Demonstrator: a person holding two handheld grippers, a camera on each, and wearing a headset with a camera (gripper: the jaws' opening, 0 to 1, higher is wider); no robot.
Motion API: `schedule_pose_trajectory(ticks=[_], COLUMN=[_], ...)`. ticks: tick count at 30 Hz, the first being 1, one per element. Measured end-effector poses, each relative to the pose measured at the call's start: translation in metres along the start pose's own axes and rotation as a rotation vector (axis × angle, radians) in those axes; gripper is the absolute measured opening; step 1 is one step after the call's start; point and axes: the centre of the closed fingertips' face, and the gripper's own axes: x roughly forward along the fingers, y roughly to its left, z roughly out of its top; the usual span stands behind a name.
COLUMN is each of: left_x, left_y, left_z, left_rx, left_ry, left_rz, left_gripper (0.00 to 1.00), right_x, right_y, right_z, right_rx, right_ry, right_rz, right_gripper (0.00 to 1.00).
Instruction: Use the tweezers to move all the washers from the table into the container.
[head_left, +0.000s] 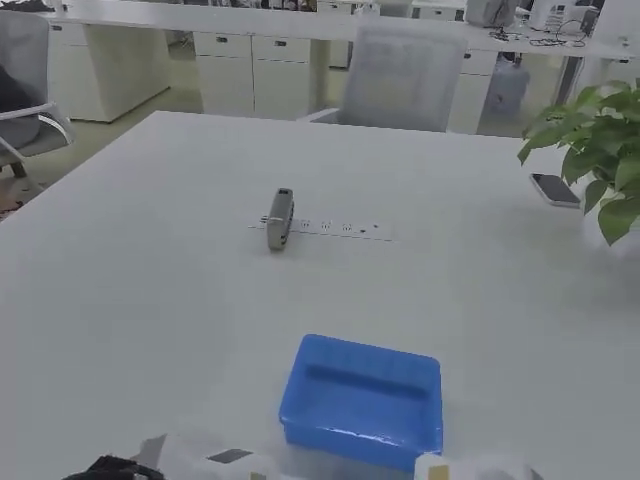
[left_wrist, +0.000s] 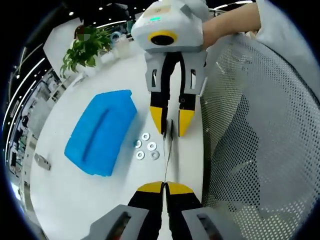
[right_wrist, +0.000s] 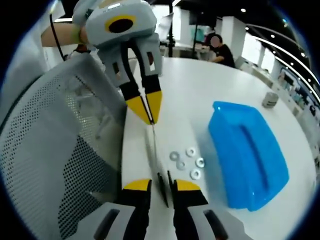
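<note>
Several metal washers (left_wrist: 146, 147) (right_wrist: 186, 161) lie in a small cluster on the white table, close beside the blue container (head_left: 362, 400) (left_wrist: 100, 132) (right_wrist: 247, 155). The thin tweezers (left_wrist: 167, 155) (right_wrist: 154, 150) stretch between the two grippers, next to the washers. My left gripper (left_wrist: 165, 187) (right_wrist: 149, 107) is shut on one end of them. My right gripper (right_wrist: 162, 186) (left_wrist: 171, 120) faces it, its jaws open a little with the tweezers' other end between them.
A mesh chair back (left_wrist: 260, 140) (right_wrist: 65, 150) stands right at the table's near edge beside the grippers. Farther out on the table are a socket strip (head_left: 330, 229) with a grey object (head_left: 280, 218), a phone (head_left: 555, 190) and a plant (head_left: 600, 150).
</note>
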Motion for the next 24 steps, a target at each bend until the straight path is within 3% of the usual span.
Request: schedule_pose_trajectory(ticks=[4,9,13,19,24], left_x=[-0.017,-0.028,-0.037,-0.049,-0.053], left_y=[-0.004,-0.008,-0.008,-0.004,0.003], left_z=[0.017,0.035,0.048,0.066,0.071], left_rx=[-0.020,-0.054,-0.031,-0.010,-0.005], left_ry=[-0.079,-0.148,-0.177,-0.225,-0.228], left_rz=[-0.005,-0.007,0.004,0.014,0.012], left_gripper=[0.00,0.00,0.00,0.00,0.00], right_x=[-0.002,-0.005,-0.006,-0.006,0.000], right_y=[-0.001,0.001,0.004,0.000,-0.003], right_z=[0.002,0.010,0.015,0.027,0.038], right_rx=[-0.019,-0.050,-0.079,-0.067,-0.060], right_ry=[-0.011,-0.035,-0.041,-0.104,-0.134], right_rz=[-0.002,-0.004,0.002,-0.001,-0.009], right_gripper=[0.12,0.08,0.07,0.07,0.06])
